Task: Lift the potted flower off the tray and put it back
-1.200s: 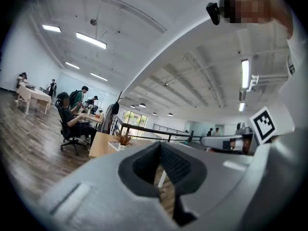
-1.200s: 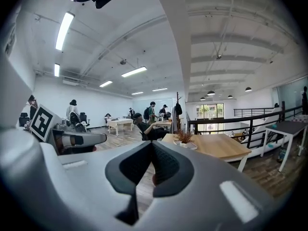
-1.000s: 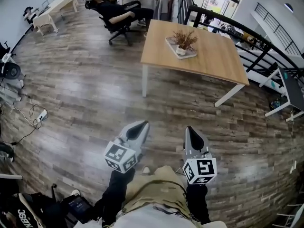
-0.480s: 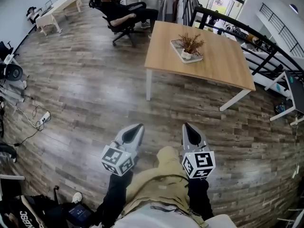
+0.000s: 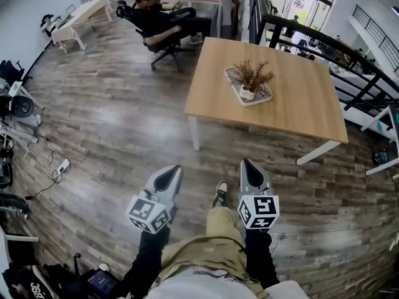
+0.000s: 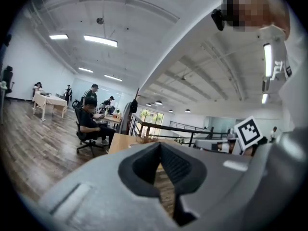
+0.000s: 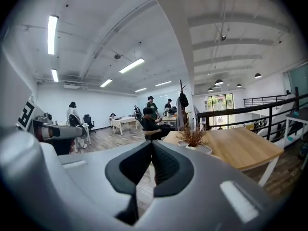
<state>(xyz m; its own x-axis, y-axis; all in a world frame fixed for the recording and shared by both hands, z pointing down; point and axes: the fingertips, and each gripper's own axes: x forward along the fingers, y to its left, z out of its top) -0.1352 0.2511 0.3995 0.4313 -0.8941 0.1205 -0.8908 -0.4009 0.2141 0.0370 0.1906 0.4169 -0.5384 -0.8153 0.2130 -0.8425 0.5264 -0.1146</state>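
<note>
The potted flower (image 5: pixel 249 81), dry brown sprigs in a small white pot, stands on a pale tray (image 5: pixel 266 96) on the wooden table (image 5: pixel 293 108), far ahead of both grippers. In the head view my left gripper (image 5: pixel 168 178) and right gripper (image 5: pixel 249 173) are held side by side over the wood floor, well short of the table, both shut and holding nothing. The right gripper view shows its closed jaws (image 7: pixel 152 144) with the flower (image 7: pixel 193 137) beyond them on the table. In the left gripper view, the closed jaws (image 6: pixel 160 146) hide most of the table (image 6: pixel 119 141).
A person sits in a black office chair (image 5: pixel 157 27) just beyond the table's far left corner. A black railing (image 5: pixel 324 45) runs behind the table. Cables and a power strip (image 5: pixel 61 165) lie on the floor at left. More desks and several people are further back.
The table with the tray and flower has come nearer and lower in the head view as I walk toward it. Both grippers stay shut and side by side.
</note>
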